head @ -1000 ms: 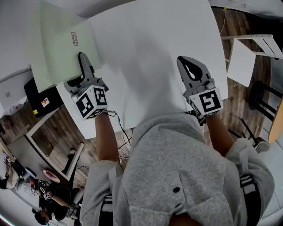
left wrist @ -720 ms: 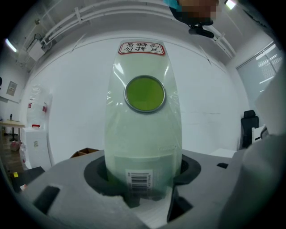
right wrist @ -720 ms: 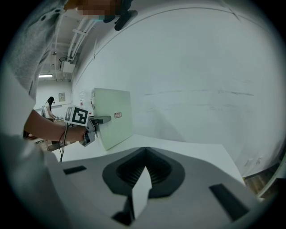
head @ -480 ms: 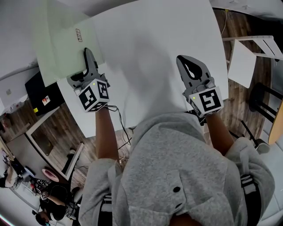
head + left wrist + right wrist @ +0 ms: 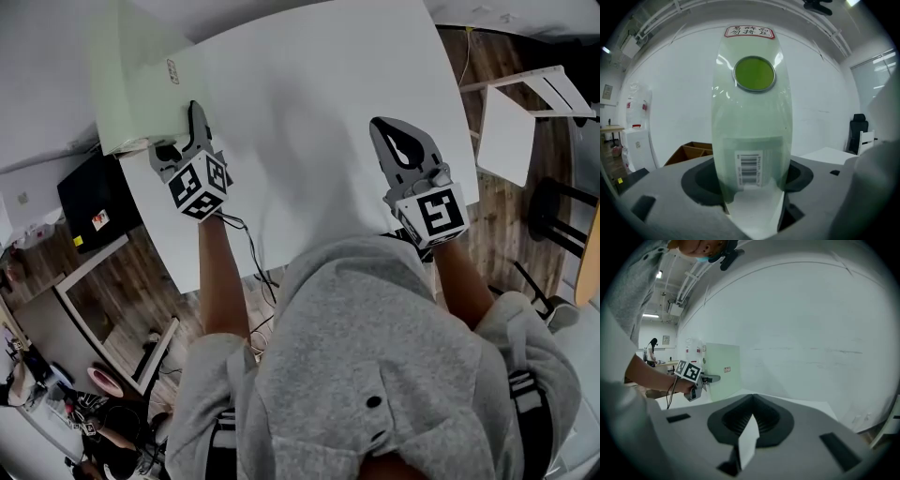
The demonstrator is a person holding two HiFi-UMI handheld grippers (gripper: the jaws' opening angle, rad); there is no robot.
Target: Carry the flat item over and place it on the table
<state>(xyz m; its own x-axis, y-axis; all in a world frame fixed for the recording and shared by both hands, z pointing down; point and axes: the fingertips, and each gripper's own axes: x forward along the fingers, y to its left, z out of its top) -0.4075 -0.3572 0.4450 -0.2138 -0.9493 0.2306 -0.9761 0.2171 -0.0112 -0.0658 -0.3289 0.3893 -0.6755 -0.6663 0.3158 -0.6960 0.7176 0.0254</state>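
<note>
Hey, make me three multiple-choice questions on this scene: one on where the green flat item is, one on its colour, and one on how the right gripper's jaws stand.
1. Seen from the head view, where on the table is the flat item?
A) far-left corner
B) near-right corner
C) centre

2. What colour is the flat item?
A) red
B) pale green
C) black

3. How do the jaws of the right gripper stand?
A) wide apart
B) clamped on the flat item
C) together

Answers:
1 A: the head view shows it at the table's far-left corner.
2 B: it shows pale green in all three views.
3 C: the head view shows the tips meeting, well away from the item.
</note>
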